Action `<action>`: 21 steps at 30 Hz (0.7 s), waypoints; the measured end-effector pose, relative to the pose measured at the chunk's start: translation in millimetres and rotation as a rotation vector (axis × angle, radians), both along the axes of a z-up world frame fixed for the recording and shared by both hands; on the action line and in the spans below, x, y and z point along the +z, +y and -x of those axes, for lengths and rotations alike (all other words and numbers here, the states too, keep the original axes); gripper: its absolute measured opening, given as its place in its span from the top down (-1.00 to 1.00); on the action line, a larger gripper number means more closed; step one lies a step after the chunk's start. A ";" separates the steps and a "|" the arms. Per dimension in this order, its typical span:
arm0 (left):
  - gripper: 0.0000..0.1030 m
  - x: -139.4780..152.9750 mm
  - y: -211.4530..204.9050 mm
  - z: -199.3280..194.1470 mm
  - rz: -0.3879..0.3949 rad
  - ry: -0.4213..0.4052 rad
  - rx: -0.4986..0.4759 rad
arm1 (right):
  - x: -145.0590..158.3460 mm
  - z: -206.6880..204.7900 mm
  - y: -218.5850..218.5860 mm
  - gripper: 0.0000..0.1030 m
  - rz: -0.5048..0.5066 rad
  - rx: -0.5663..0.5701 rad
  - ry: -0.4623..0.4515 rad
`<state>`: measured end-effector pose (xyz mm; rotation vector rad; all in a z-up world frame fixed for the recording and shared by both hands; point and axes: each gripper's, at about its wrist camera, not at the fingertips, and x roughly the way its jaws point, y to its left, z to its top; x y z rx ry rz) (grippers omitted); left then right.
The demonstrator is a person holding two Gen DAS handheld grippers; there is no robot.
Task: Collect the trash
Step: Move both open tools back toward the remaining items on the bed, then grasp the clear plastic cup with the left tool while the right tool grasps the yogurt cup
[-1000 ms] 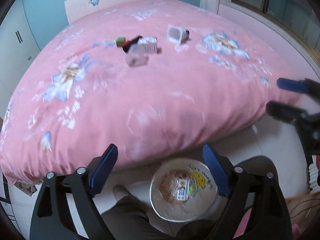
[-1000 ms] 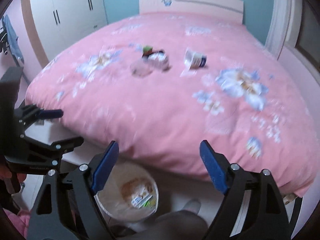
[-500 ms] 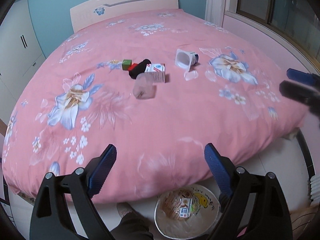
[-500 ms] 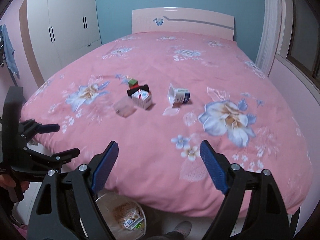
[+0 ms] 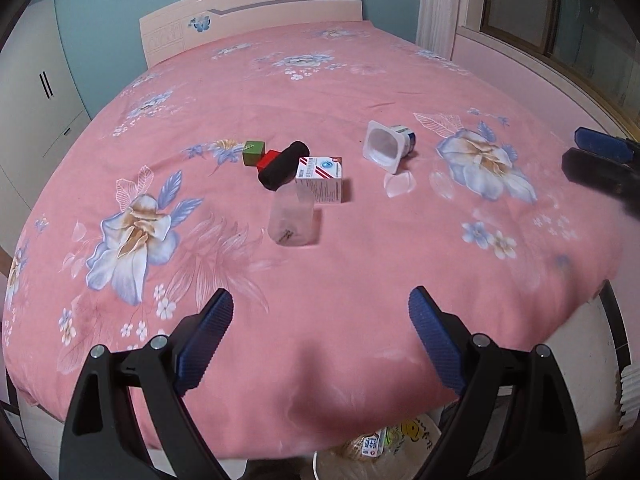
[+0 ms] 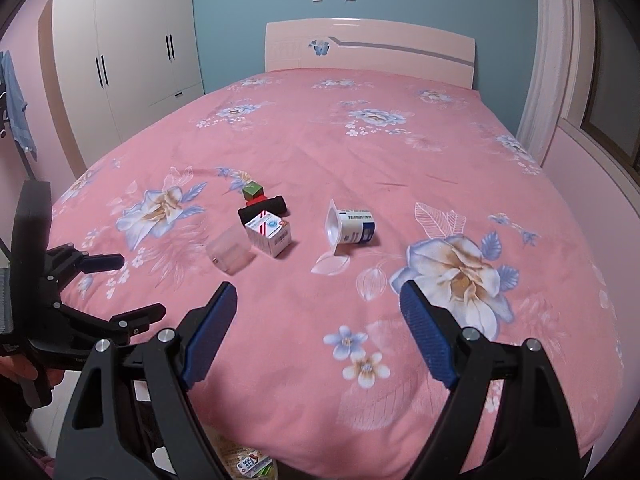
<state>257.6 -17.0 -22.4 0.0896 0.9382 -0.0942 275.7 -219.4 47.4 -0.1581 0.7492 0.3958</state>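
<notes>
**Jaws spread over the bed edge, trash not yet reached**

Jaws of the left gripper (image 5: pixel 320 312) are held wide apart with nothing between them, above the near edge of the pink floral bedspread (image 5: pixel 400 80). The right gripper (image 6: pixel 318 308) is likewise spread and empty, poised over the same near edge.

The small carton (image 5: pixel 320 178) with red stripes, lying mid-bed, is taken as the landmark. Just in front of it, and perhaps touching, a translucent plastic cup (image 5: pixel 292 220) lies tipped on its side. To its right, apart from it, a yogurt pot (image 5: pixel 386 146) lies on its side with its mouth toward the left camera, and a peeled clear lid (image 5: pixel 398 184) rests flat just in front of that pot. Against the carton's back-left a black roll (image 5: pixel 282 166) lies, with a red block (image 5: pixel 267 158) and a green cube (image 5: pixel 254 153) just beyond.

The cup is judged the nearest pick. It should be approached low with the fingers set across its width, and closed gently, since thin plastic would likely buckle or squirt out on soft bedding. The flat lid will probably be hardest to pinch without gathering cloth.

Well nearer than the carton, on the floor below the bed edge, a lined bin (image 5: pixel 400 456) holding wrappers is partly seen. Whether the roll and blocks count as trash cannot be told. The headboard (image 5: pixel 256 12) and wardrobe (image 6: pixel 128 56) lie well clear.
</notes>
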 end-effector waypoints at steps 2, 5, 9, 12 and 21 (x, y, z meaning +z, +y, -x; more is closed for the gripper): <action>-0.77 -3.6 0.5 -8.3 -0.002 0.006 0.003 | -2.6 -11.8 1.8 -0.60 -0.001 0.004 0.007; -0.77 -10.6 1.5 -24.0 -0.004 0.020 0.007 | -9.5 -33.3 5.3 -0.60 0.001 0.004 0.019; -0.77 -21.6 5.0 -45.6 -0.002 0.036 0.019 | -21.4 -64.9 9.6 -0.60 0.003 0.005 0.044; -0.77 -29.5 8.4 -60.4 0.006 0.050 0.026 | -31.3 -85.9 10.9 -0.60 -0.006 0.003 0.067; -0.77 -57.8 20.4 -103.1 0.013 0.094 0.049 | -70.1 -142.8 20.8 -0.60 0.020 -0.004 0.123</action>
